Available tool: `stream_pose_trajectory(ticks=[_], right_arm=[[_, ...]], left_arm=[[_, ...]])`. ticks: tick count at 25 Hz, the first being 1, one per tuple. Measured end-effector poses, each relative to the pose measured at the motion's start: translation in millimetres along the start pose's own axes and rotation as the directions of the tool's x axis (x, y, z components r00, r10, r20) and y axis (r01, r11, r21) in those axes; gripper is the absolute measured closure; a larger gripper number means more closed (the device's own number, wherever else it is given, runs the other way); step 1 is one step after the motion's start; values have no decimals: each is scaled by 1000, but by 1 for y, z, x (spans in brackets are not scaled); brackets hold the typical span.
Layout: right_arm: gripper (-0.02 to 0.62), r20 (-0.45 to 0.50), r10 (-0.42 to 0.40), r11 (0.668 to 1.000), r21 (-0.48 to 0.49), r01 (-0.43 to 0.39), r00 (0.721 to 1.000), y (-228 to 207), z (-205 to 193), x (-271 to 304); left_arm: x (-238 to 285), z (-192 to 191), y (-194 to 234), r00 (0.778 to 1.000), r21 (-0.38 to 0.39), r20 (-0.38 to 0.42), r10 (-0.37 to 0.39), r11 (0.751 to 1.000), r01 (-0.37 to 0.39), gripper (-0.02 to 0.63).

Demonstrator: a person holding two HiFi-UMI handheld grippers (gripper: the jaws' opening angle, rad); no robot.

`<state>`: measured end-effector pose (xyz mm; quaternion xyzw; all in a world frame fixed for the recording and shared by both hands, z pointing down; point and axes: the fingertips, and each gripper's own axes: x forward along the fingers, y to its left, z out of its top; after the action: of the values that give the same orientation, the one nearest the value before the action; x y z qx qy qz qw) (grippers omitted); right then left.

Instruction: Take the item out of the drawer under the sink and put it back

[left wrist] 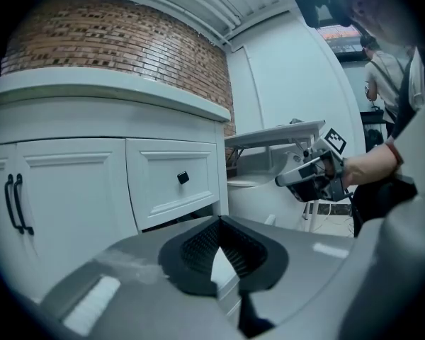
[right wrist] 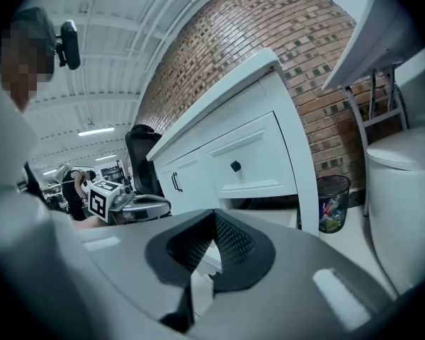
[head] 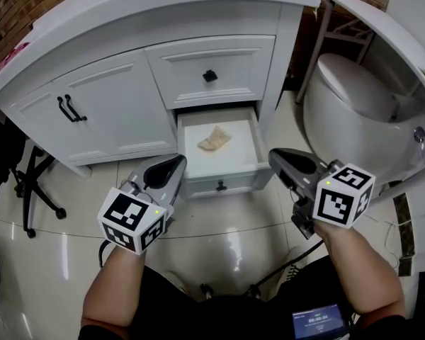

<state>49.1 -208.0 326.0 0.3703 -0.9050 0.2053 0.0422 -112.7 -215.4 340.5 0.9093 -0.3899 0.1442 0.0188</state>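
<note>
Since the lower drawer point(head: 258, 146) under the sink stands pulled out, the step in hand is the pick. The item point(head: 214, 139), a crumpled beige piece, cloth or paper as far as the head view shows, lies about the middle of the drawer's floor, apart from all four walls. The left gripper point(head: 177, 163) hangs just outside the drawer's front left corner and the right gripper point(head: 276, 157) outside its front right corner. Both have their jaws closed to a thin slit, with nothing between them. To do this well, I would part one pair of jaws before going in, come down over the front edge rather than the side walls, and pinch a raised fold so the pads do not scrape the floor.
</note>
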Motion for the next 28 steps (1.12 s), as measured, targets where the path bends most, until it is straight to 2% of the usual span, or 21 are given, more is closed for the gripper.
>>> stream_pose_trajectory(ticks=[2, 5, 8, 9, 11, 14, 18, 22, 28], right_arm=[[592, -4, -5, 1000, 14, 5, 1000, -1, -1, 2], [592, -26, -16, 1000, -15, 16, 1000, 4, -4, 5], [592, -47, 0, 995, -100, -4, 999, 17, 3, 4], [592, -49, 4, 994, -112, -10, 999, 19, 7, 2], [592, -44, 15, 996, -82, -19, 999, 22, 16, 1], [592, -22, 41, 998, -56, -42, 999, 26, 26, 2], [592, -30, 29, 988, -148, -33, 999, 15, 14, 2], [592, -62, 45, 978, -203, -56, 997, 6, -1, 4], [592, -70, 75, 986, -144, -84, 995, -2, -7, 5]], left_arm=[[3, 5, 1, 1000, 51, -6, 5, 999, -5, 600], [12, 13, 5, 999, 195, -46, 20, 981, -11, 600], [37, 15, 4, 992, 323, -128, -11, 945, 52, 581], [48, 14, 4, 987, 348, -160, -26, 934, 81, 524], [70, 10, 6, 973, 379, -225, -54, 915, 138, 500], [98, -14, 11, 934, 393, -349, -80, 892, 223, 503], [126, -54, 19, 860, 396, -503, -89, 861, 321, 553], [154, -78, 24, 814, 377, -572, -102, 849, 371, 537], [185, -115, 30, 742, 363, -664, -91, 828, 426, 516]])
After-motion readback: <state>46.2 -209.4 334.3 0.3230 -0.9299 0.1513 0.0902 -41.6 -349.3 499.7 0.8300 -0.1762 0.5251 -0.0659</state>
